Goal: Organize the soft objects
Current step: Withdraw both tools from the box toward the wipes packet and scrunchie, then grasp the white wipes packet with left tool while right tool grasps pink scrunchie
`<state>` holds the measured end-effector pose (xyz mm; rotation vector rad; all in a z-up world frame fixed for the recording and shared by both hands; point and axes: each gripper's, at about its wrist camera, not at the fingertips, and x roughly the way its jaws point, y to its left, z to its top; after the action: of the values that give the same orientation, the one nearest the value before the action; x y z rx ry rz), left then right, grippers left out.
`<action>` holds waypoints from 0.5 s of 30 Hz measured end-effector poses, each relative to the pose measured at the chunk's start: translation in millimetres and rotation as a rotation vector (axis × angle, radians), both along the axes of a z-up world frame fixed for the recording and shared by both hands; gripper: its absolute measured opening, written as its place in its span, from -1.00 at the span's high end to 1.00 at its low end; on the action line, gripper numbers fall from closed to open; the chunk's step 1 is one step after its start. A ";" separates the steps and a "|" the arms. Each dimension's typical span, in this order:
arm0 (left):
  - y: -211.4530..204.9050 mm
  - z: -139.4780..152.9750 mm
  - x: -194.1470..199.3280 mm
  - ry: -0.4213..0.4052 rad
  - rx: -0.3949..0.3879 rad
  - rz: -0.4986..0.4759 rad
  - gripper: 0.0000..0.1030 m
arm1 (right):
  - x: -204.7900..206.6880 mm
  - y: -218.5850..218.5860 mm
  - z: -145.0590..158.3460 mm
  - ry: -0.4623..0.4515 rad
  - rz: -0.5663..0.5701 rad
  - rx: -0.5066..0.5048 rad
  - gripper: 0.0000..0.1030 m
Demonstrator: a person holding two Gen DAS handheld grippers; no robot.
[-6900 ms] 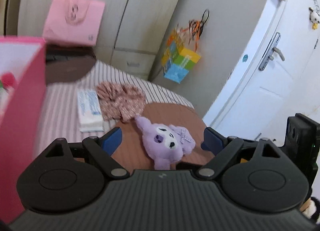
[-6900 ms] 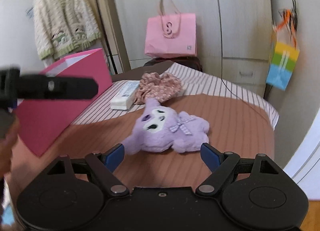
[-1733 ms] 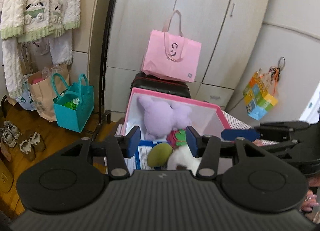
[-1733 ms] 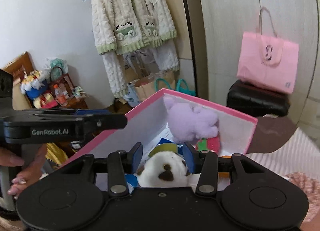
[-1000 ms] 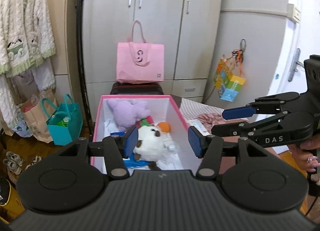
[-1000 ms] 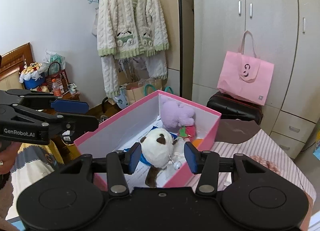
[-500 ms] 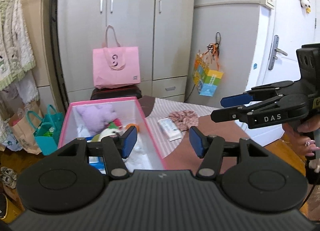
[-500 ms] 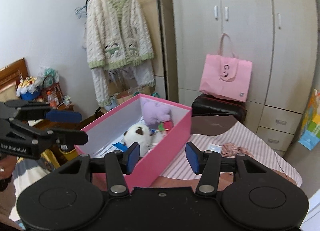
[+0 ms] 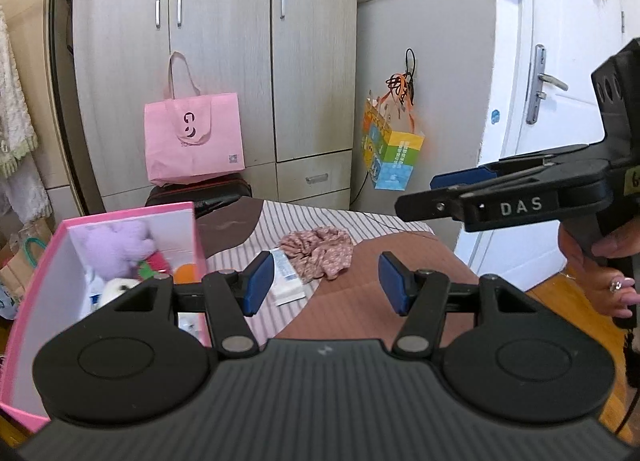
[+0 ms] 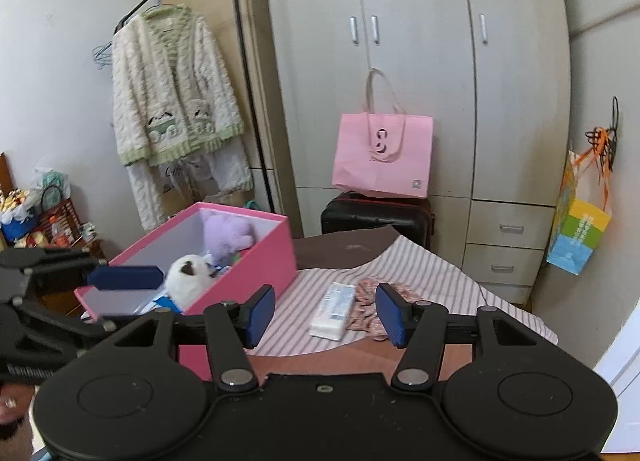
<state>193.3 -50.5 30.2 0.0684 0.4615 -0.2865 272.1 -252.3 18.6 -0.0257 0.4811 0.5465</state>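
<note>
Two grippers up, both empty, over the bed

Both grippers hang above the bed (image 9: 404, 253), and neither has anything between its blue pads. Left gripper (image 9: 326, 285) has its jaws apart, nothing touching them. Right gripper (image 10: 326, 315) is spread too, its jaws having just been opening, with only air in the gap. From the left view the right one (image 9: 472, 191) cuts in from the side, a hand (image 9: 600, 261) wrapped round its handle.

Just past the pads, on the striped cover, lies a white tissue pack (image 10: 334, 311), and touching its far side is a crumpled floral cloth (image 9: 318, 251). To the left sits the pink box (image 10: 256, 261), open on top. Inside it a white plush (image 10: 188, 277) sits at the near end, a purple plush (image 10: 228, 235) against the far wall, with small red and orange bits beside them.

Further back, a pink bag (image 10: 384, 155) rests on a black case (image 10: 376, 217) before the wardrobe (image 10: 420, 61); a cream cardigan (image 10: 172, 89) hangs on the rack, left
</note>
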 end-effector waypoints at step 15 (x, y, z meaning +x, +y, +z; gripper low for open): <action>-37.4 -70.9 105.2 0.073 -0.030 0.267 -0.04 | 97.2 -28.2 -59.5 0.014 0.044 0.007 -0.22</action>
<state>298.5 -87.9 -40.7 -0.0329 0.5323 -0.0339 369.3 -280.6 -41.0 -0.0256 0.4932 0.5921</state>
